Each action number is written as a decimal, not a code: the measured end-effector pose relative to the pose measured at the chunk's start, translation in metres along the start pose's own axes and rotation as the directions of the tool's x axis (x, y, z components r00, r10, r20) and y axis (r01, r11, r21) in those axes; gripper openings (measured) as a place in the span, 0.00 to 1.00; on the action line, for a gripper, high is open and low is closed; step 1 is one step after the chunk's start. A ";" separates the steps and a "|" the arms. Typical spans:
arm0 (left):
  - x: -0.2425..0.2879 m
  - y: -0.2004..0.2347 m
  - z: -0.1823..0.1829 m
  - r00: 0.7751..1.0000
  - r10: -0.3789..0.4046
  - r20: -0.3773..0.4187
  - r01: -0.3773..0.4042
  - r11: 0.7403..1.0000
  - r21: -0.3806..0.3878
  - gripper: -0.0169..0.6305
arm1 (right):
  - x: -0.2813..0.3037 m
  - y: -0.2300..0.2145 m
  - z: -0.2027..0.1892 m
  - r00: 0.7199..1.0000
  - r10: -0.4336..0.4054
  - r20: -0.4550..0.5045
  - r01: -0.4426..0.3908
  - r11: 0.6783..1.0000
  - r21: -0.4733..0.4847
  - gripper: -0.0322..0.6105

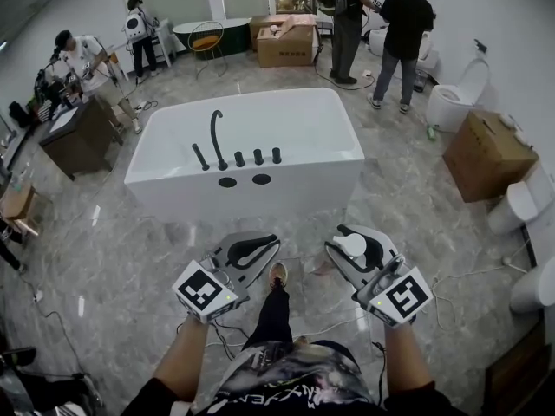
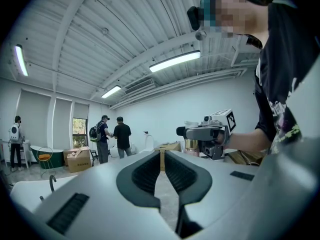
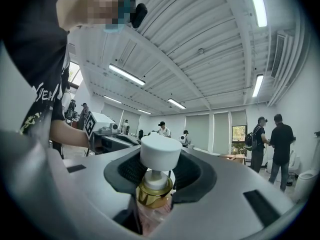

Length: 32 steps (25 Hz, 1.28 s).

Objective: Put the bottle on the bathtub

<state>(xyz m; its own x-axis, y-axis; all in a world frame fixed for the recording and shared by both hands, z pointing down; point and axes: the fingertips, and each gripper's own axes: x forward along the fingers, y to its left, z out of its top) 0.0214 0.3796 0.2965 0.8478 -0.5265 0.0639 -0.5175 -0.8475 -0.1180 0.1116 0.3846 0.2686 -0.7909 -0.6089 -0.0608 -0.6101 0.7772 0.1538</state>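
The white bathtub [image 1: 260, 185] stands ahead on the marble floor, with a black faucet [image 1: 217, 139] and black knobs on its near ledge. My right gripper [image 1: 343, 234] is shut on the bottle [image 1: 351, 245]. In the right gripper view the bottle [image 3: 155, 191] shows a white pump cap, a gold collar and a pinkish body between the black pads. My left gripper [image 1: 270, 243] hovers beside it, short of the tub. Its jaws are shut to a thin slit with nothing between them [image 2: 161, 156]. Both grippers point level toward the tub.
Cardboard boxes stand behind the tub [image 1: 284, 42] and at the right [image 1: 486, 154]. Toilets [image 1: 455, 100] line the right wall. A dark desk [image 1: 78, 137] with people is at the left; two people [image 1: 403, 33] stand at the back. Cables trail on the floor.
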 end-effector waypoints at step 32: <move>0.164 0.326 -0.059 0.999 -0.033 -0.010 0.032 0.998 -0.058 0.09 | 0.258 -0.246 -0.080 0.997 -0.017 -0.074 0.021 0.998 0.054 0.27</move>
<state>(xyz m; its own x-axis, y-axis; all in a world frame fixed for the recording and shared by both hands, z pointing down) -0.0149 0.0130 0.3272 0.8632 -0.4989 0.0777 -0.4956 -0.8666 -0.0582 0.0607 0.0237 0.2942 -0.7750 -0.6319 0.0100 -0.6280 0.7718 0.0994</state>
